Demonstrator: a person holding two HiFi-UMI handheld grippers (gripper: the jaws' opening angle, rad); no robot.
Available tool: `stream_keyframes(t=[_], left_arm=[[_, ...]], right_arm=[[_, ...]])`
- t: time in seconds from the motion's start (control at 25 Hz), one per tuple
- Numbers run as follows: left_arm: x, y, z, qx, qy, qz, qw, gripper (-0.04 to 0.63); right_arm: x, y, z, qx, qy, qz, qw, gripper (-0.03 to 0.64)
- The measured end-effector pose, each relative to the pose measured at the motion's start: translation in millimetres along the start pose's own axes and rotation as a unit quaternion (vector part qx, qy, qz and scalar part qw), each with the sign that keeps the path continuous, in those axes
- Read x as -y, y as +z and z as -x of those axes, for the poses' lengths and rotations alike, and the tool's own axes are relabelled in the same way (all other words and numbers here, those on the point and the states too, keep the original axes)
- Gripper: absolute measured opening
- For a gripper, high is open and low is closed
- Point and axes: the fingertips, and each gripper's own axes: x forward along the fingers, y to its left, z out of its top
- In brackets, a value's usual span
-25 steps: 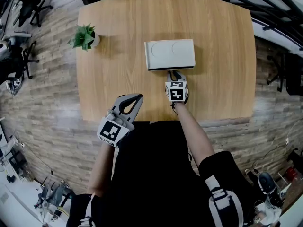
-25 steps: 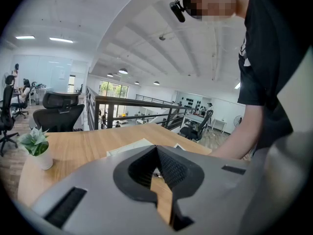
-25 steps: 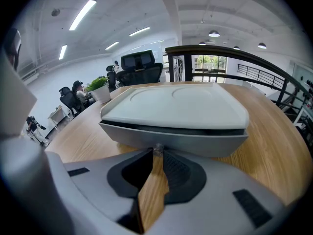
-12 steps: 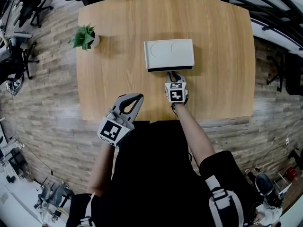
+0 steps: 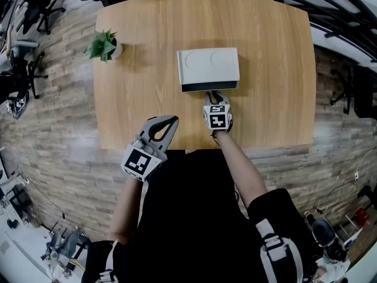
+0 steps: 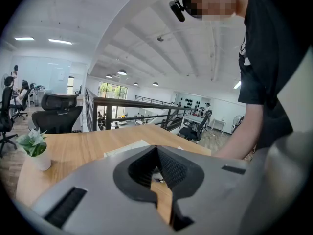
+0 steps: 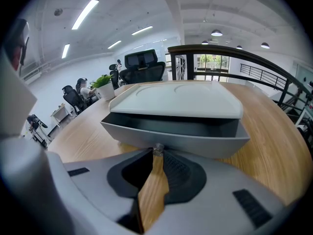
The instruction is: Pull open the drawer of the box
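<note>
A flat grey-white box [image 5: 208, 66] lies at the middle of the wooden table [image 5: 271, 69]. Its drawer [image 7: 176, 138] stands partly pulled out toward me, and a dark slot shows under the lid [image 7: 178, 99]. My right gripper [image 5: 215, 94] is at the drawer's front, shut on the small knob [image 7: 157, 149] at the centre. My left gripper [image 5: 168, 122] hovers over the table's near edge, left of the box and apart from it, jaws together with nothing in them. In the left gripper view, the left gripper [image 6: 157, 148] points toward the box [image 6: 129, 147].
A small potted plant [image 5: 105, 45] stands at the table's far left corner. Office chairs and a railing ring the table. My arms and dark shirt cover the near edge of the table.
The dark slot under the box lid has widened a little as the drawer front came slightly toward me with the right gripper. The left gripper has stayed put.
</note>
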Motion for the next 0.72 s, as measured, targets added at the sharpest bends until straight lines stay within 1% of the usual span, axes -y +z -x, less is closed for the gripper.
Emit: stream_keyframes(t=[0.2,0.4,0.52,0.64,0.72], left_arm=[[3,-4,1,-0.011,-0.002,-0.002,0.9999,0.021],[4,1,1,0.001,0.0,0.0,1.0,0.021],[6,0,-1,-0.001,-0.003,-0.001,1.0,0.021],[9,-4,-1,-0.012,-0.007,-0.004,0.9999,0.021],[9,-3,-2,-0.008,-0.007,-0.002,0.9999,0.021]], right_arm=[[-1,-2,6,-0.003,0.001,0.006,1.0,0.078],[-4,-5,7,-0.003,0.004,0.005,1.0,0.078],[-3,-3,8,-0.001,0.003,0.007,1.0,0.078],[-3,-8,9,-0.005,0.002,0.006,1.0,0.078],[-3,-11,10,-0.008,0.003,0.003,1.0,0.078]])
